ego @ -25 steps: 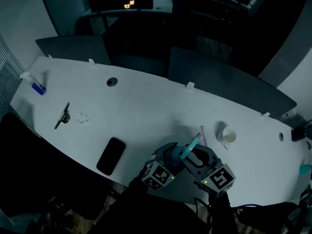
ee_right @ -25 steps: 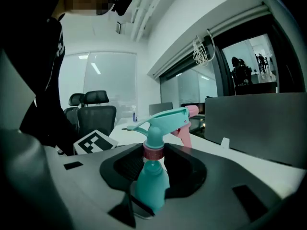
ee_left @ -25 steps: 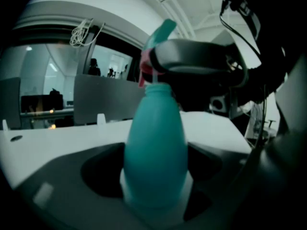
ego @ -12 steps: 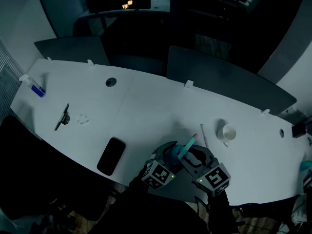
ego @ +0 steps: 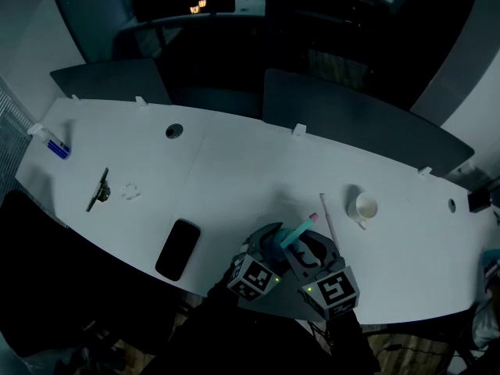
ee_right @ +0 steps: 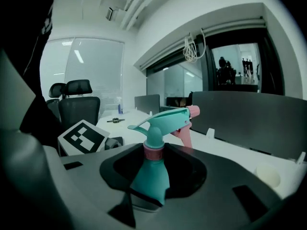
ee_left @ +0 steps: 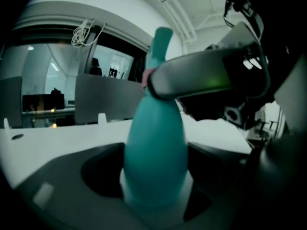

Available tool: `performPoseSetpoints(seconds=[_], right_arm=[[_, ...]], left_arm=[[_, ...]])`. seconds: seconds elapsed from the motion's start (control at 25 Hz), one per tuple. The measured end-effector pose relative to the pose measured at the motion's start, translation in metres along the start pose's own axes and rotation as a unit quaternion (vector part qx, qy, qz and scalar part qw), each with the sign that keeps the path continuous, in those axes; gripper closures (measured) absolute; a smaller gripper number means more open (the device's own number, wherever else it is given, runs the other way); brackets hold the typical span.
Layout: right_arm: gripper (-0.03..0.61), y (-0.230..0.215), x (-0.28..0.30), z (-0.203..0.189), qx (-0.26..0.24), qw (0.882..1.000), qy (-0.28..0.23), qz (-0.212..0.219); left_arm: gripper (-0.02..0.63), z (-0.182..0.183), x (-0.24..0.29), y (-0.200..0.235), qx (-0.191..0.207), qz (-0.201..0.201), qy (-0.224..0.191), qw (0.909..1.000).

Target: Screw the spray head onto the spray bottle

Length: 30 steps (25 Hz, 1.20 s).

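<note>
Left gripper clamps the spray bottle by its body, above the table's near edge. Right gripper pinches the spray head at its pink collar and has swung leftward. Judgement: the head is seated and tightening is under way.
</note>
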State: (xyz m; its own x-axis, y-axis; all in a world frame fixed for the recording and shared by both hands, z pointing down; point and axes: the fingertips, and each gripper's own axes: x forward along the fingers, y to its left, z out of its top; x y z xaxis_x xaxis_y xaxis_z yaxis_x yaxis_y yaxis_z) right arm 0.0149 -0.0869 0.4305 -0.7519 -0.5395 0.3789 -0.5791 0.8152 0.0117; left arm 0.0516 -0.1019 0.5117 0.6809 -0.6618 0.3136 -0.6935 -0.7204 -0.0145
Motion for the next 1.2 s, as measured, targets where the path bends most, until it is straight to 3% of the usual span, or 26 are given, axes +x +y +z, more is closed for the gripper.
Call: performPoseSetpoints(seconds=[0.12, 0.32, 0.76, 1.0, 1.2], right_arm=[[0.439, -0.001, 0.001, 0.0, -0.003, 1.0, 0.007, 0.027], [0.437, 0.002, -0.001, 0.005, 0.007, 1.0, -0.013, 0.005], [0.436, -0.001, -0.006, -0.001, 0.035, 0.999, -0.011, 0.007], [0.436, -0.01, -0.009, 0.004, 0.134, 0.991, -0.017, 0.007], [0.437, -0.012, -0.004, 0.01, 0.17, 0.985, 0.005, 0.004]], left_arm=[[0.224, 0.001, 0.0, 0.0, 0.0, -0.001, -0.001, 1.0], [0.224, 0.002, -0.001, -0.001, -0.001, -0.005, -0.001, 1.0], [0.224, 0.002, -0.001, -0.001, -0.002, -0.007, -0.004, 1.0], [0.224, 0.001, -0.001, -0.001, -0.004, -0.007, -0.003, 1.0], [0.224, 0.001, -0.001, -0.001, -0.002, -0.006, -0.002, 1.0]])
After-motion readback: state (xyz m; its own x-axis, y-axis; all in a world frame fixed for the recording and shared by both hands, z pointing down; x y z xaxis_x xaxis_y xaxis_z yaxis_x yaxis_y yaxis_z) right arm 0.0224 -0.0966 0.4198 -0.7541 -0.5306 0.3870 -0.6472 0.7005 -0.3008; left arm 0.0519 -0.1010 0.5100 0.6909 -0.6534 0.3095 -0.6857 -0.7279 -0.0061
